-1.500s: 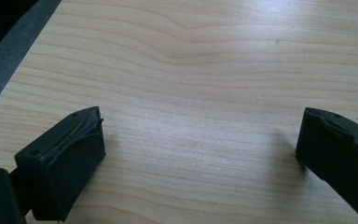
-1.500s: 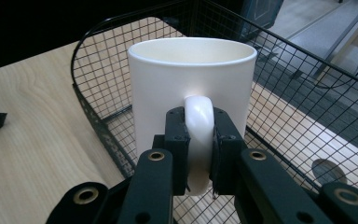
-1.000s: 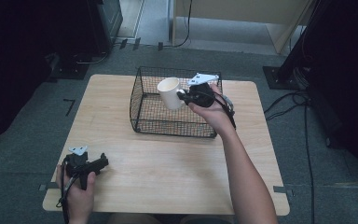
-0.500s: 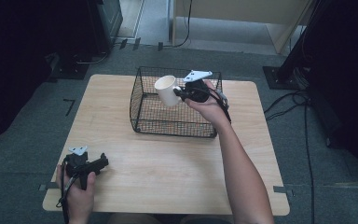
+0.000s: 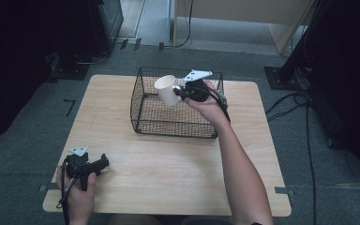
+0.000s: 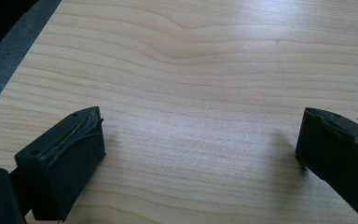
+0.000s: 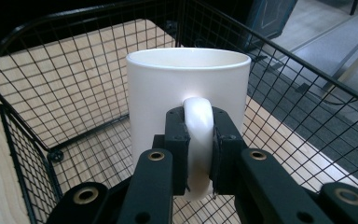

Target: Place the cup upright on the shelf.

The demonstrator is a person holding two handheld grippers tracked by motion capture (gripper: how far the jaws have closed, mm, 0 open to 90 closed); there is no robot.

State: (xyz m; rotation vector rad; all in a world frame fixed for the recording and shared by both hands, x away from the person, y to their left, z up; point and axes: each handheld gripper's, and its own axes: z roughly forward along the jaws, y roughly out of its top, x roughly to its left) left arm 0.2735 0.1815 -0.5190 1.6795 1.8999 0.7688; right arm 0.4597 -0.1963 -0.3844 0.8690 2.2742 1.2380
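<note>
Judging progress from how things lie now: roughly midway, grasp done, placement open.

Wooden table bare across the near half, carrying one large thing, a black wire basket standing at the far middle. Nothing visible on the basket's mesh floor, as far as the high view and the right gripper view show.

White mug up in the air, above the basket's open top and toward its left half, tilted with the mouth turned up and to the left in the high view; touching neither mesh nor table. From the right gripper view, mug seen upright relative to the camera, basket walls around and below it.

Right gripper clamped on the mug's handle, jaws pressed against either side of the loop, no slack showing. Hold looks firm, though carried by the handle alone, so prone to swinging.

Left gripper idle at the near left corner of the table, resting low over bare wood, jaws spread wide with nothing between them.

Left to do, by the look of it: either lowering the mug to the basket floor or carrying it clear over the rim to the table; cannot tell which from this moment alone. Then releasing the handle.
</note>
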